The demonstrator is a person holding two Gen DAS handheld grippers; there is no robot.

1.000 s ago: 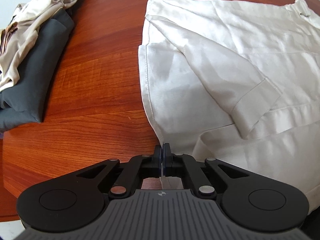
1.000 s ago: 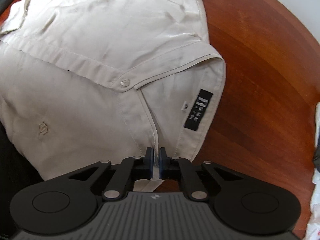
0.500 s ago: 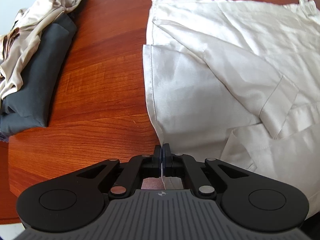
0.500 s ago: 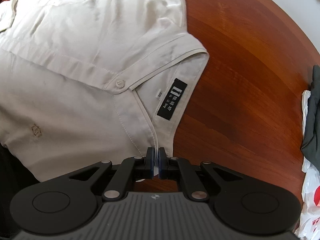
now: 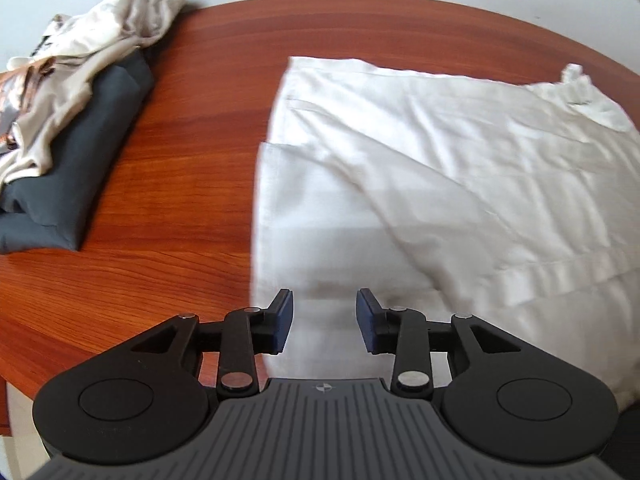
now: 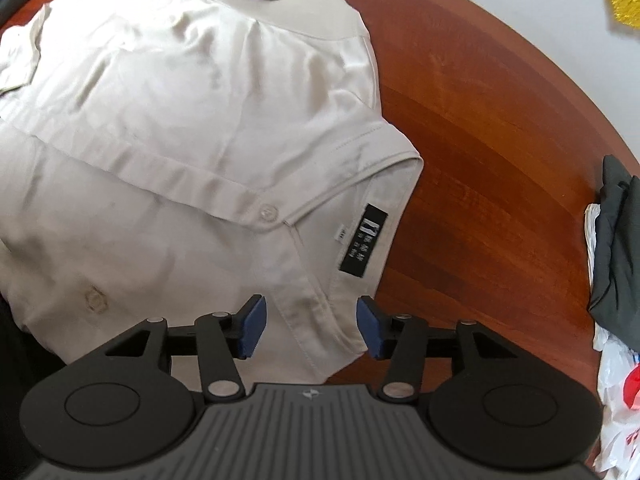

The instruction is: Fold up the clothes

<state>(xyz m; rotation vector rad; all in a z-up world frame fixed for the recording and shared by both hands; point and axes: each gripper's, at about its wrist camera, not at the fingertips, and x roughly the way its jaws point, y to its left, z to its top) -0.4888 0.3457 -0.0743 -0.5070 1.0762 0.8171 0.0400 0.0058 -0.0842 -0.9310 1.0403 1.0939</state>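
A cream short-sleeved shirt point(image 5: 460, 184) lies flat on the round wooden table point(image 5: 180, 184). In the left wrist view its hem end is nearest me and a sleeve is folded across the body. My left gripper point(image 5: 324, 320) is open just above the hem corner, holding nothing. The right wrist view shows the same shirt point(image 6: 180, 120) from its collar end, with a button point(image 6: 269, 212) and a black neck label point(image 6: 364, 246). Over the collar placket my right gripper point(image 6: 311, 328) is open, with the fabric lying loose between the fingers.
A folded dark grey garment point(image 5: 68, 176) with a crumpled beige one point(image 5: 92, 48) on top sits at the table's left. In the right wrist view a dark garment point(image 6: 618, 240) and a white plastic bag point(image 6: 616, 396) lie at the right edge. Bare wood point(image 6: 480, 152) surrounds the shirt.
Both grippers were shut on the shirt's edges, the left on the hem, the right on the collar placket. Both have opened and let go, and the shirt now rests on the table.
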